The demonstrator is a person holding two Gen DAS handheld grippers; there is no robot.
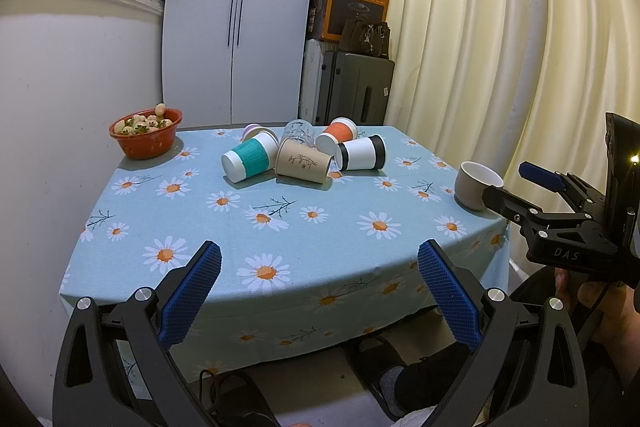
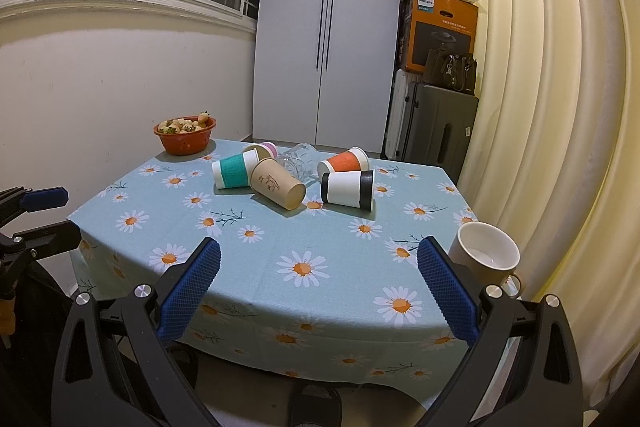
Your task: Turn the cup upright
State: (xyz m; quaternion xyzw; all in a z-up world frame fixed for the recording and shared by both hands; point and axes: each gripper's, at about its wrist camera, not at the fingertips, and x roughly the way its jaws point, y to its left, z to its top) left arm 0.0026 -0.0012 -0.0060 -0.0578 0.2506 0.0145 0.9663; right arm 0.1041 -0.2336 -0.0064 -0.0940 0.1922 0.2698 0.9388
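Several cups lie on their sides in a cluster at the far middle of the table: a teal-sleeved cup (image 1: pixel 249 160) (image 2: pixel 234 174), a brown paper cup (image 1: pixel 303 163) (image 2: pixel 277 185), a black-banded white cup (image 1: pixel 362 152) (image 2: pixel 348 189), an orange-sleeved cup (image 1: pixel 337 135) (image 2: pixel 343 161), a pink cup (image 1: pixel 251 131) (image 2: pixel 262 148) and a clear glass (image 1: pixel 298 132) (image 2: pixel 297 159). A beige mug (image 1: pixel 476 185) (image 2: pixel 483 259) stands upright at the right edge. My left gripper (image 1: pixel 319 287) is open and empty at the near edge. My right gripper (image 2: pixel 318 287) is open and empty, its right finger beside the mug.
A red colander of strawberries (image 1: pixel 146 133) (image 2: pixel 185 134) sits at the table's far left corner. The daisy tablecloth (image 1: pixel 280 227) (image 2: pixel 280 239) hangs over the near edge. A wall runs left, curtains right; a suitcase (image 1: pixel 356 89) and boxes stand behind.
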